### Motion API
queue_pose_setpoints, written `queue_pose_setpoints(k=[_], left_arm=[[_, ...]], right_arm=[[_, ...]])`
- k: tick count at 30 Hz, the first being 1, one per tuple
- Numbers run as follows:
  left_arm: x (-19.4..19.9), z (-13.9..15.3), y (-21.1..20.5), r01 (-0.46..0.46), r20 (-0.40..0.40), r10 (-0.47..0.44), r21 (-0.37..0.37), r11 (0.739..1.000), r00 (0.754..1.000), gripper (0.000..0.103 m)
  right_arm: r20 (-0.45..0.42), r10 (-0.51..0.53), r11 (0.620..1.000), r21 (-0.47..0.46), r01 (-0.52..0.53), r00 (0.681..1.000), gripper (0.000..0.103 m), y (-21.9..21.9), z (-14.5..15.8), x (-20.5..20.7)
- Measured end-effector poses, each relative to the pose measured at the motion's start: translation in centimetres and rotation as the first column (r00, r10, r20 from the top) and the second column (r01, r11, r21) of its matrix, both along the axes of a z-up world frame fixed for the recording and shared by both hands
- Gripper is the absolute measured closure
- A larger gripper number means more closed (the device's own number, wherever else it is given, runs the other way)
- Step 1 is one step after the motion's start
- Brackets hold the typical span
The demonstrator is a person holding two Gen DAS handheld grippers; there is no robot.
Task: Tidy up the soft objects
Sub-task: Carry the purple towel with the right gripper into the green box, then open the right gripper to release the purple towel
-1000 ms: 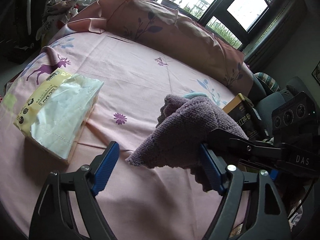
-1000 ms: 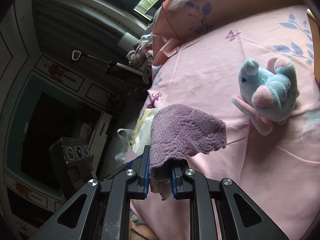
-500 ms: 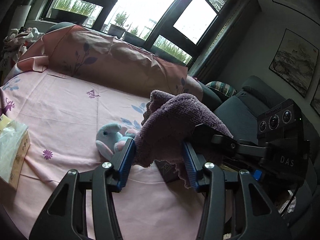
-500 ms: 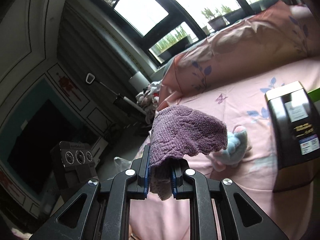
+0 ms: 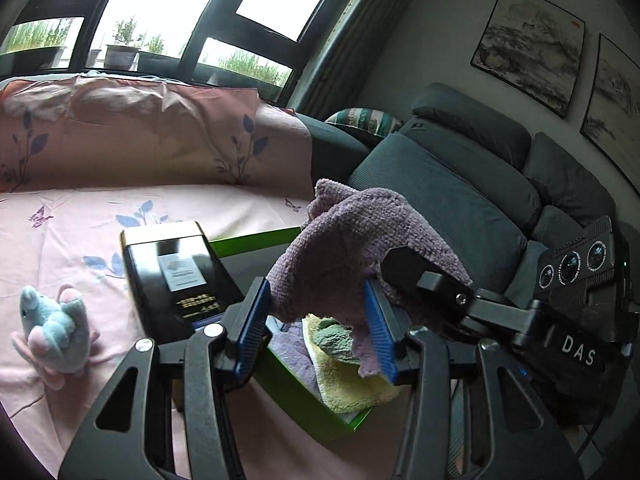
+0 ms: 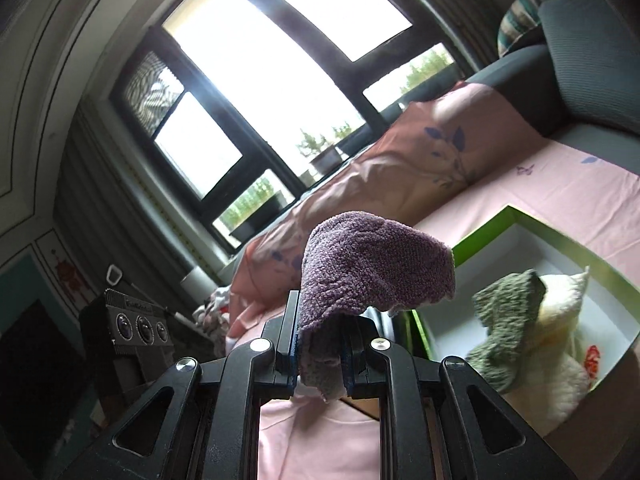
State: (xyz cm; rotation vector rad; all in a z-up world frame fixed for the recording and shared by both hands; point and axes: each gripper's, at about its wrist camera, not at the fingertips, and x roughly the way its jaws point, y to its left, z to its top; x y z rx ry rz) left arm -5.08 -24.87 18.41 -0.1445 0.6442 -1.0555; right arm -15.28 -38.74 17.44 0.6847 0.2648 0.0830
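A crumpled purple towel [image 6: 372, 276] hangs above the green box [image 6: 560, 236] holding yellow [image 5: 352, 384] and grey-green cloths [image 6: 508, 312].

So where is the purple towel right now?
The purple towel is clamped in the right gripper, held in the air over the green box, between the left gripper's open fingers.

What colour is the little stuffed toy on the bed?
The stuffed toy is light blue with pink parts, seen best in the left wrist view.

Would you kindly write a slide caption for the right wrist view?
Right gripper carries a purple towel toward the green box holding green and cream cloths.
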Motion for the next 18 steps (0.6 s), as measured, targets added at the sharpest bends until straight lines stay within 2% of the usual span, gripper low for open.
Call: queue_pose_setpoints(k=[4, 8, 14, 16, 17, 18], left_arm=[[0.2, -1.1, -4.1, 0.026, -0.001, -0.026, 0.070, 0.997, 1.000, 0.057], [0.3, -2.3, -6.3, 0.001, -0.003, 0.000, 0.174, 0.985, 1.000, 0.057], [-0.6, -2.6, -5.7, -0.048, 0.059, 0.035, 0.227, 0.973, 0.998, 0.055], [-0.6, -2.4, -4.9, -0.069, 0.062, 0.056, 0.219, 0.973, 0.996, 0.053], [-0.5, -2.2, -4.3, -0.084, 0.066, 0.071, 0.214, 0.973, 0.995, 0.050], [-0.5, -2.1, -3.7, -0.106, 0.075, 0.092, 0.206, 0.973, 0.993, 0.044]], right_arm=[[-0.042, -0.116, 0.992, 0.040, 0.118, 0.992, 0.085, -2.8, -1.6, -0.6], [-0.118, -0.195, 0.975, 0.082, 0.205, 0.974, 0.085, -4.9, -3.2, -0.2], [-0.256, -0.260, 0.948, 0.116, 0.297, 0.931, 0.085, -6.6, -5.3, 1.0], [-0.239, -0.273, 0.946, 0.111, 0.306, 0.932, 0.084, -6.4, -4.7, 0.3], [-0.217, -0.286, 0.944, 0.106, 0.314, 0.933, 0.078, -6.3, -4.3, -0.1], [-0.196, -0.301, 0.940, 0.100, 0.325, 0.933, 0.062, -6.2, -3.9, -0.6]])
